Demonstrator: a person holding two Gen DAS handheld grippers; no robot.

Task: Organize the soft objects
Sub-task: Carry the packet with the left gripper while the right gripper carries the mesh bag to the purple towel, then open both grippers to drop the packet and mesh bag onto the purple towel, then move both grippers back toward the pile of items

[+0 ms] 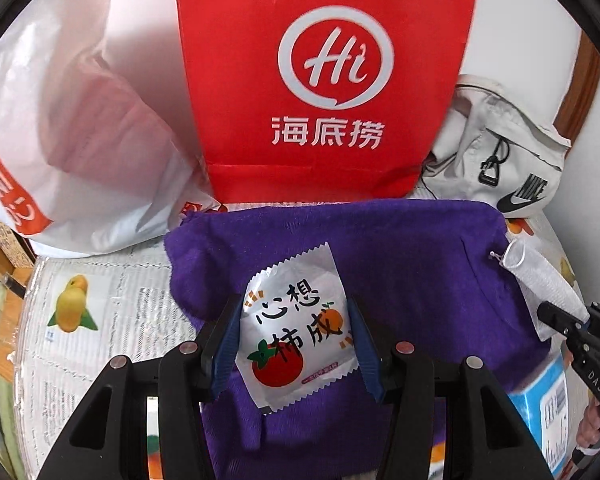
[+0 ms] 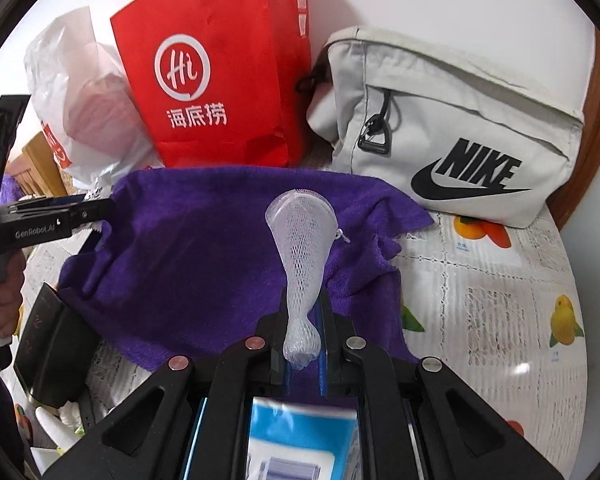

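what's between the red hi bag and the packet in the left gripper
Only the purple towel: its far edge lies at the foot of the red bag, and the silver packet hangs over it. The left wrist view shows this.

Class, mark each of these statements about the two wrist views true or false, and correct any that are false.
1. The right gripper is shut on the white mesh pouch. True.
2. The left gripper holds a plain black packet. False: the silver packet between its fingers shows a tomato and an orange.
3. The red paper bag stands behind the purple towel. True.
4. The grey Nike bag lies on top of the towel. False: it sits beside it, at the wall.
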